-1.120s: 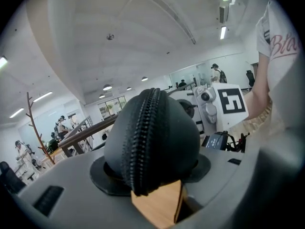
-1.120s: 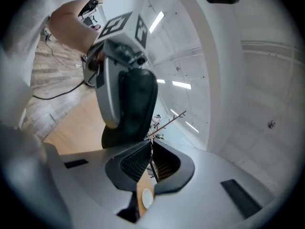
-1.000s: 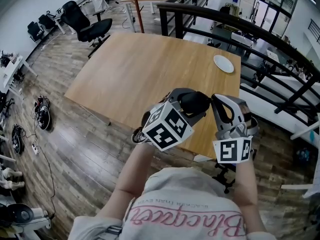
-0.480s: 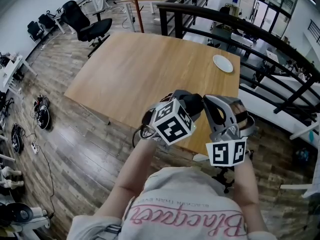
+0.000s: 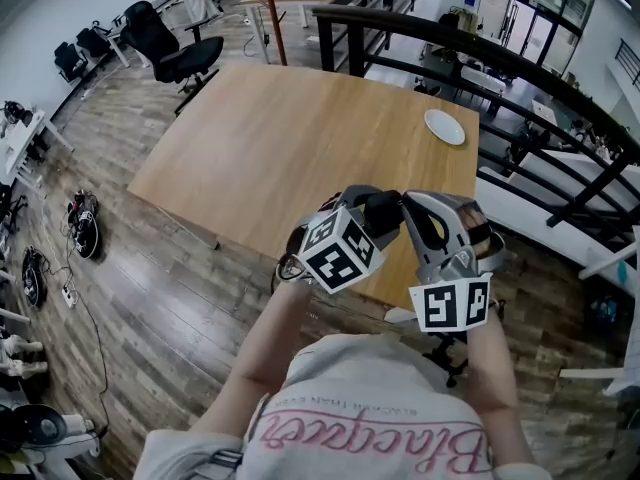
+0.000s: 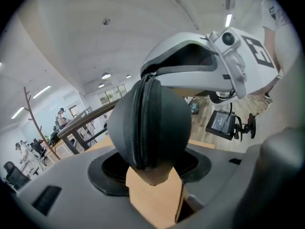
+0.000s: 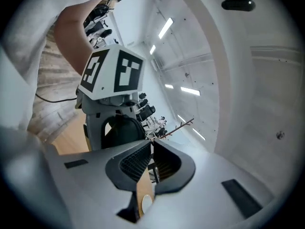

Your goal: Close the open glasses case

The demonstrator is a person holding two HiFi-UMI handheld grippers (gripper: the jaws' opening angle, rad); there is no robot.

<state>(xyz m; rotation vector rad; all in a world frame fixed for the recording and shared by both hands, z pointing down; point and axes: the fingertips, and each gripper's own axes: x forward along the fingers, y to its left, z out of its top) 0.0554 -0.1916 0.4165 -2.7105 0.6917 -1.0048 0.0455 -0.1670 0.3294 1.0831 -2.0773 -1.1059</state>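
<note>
Wooden table (image 5: 280,138) unmoved, glasses case (image 6: 151,128) in left gripper (image 6: 152,171), drawn slightly nearer

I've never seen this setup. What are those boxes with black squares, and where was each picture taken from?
No robot: a person holds a left hand-held gripper and a right hand-held gripper; the patterned cubes are part of them. One picture comes from a camera on the person's head, looking down at a wooden table with a white plate. The others come from a camera on each hand-held gripper. The left one clamps a dark glasses case, seemingly closed; the right one's jaws are together, empty.
</note>
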